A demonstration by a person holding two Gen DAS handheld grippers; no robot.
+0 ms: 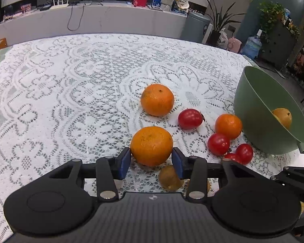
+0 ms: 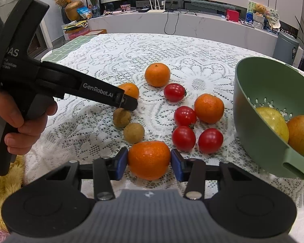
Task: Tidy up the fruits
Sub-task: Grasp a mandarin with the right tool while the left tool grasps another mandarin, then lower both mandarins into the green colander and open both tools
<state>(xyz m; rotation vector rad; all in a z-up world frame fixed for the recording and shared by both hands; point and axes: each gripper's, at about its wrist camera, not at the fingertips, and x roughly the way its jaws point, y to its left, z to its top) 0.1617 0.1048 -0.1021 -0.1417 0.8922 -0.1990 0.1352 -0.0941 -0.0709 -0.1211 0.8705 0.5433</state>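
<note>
Fruit lies scattered over the lace tablecloth, with a green colander bowl standing at the right side of the table. Inside the bowl sit a yellow-green fruit and a brownish pear.

The left gripper has its blue pads on either side of a mandarin, pressed to its sides, the jaws spread to the fruit's width. Whether this mandarin rests on the cloth or is lifted off it I cannot tell. Just under the gripper lies a small brown longan. Farther out sits another mandarin, and to the right a cherry tomato, a smaller mandarin close beside the bowl, and more tomatoes.

The right gripper likewise has its pads against the sides of a second mandarin near the front edge of the table. Just beyond it lie two longans, four tomatoes and a mandarin between the tomatoes and the bowl. From this side, the person's left hand is seen wrapped round the other tool's handle.
</note>
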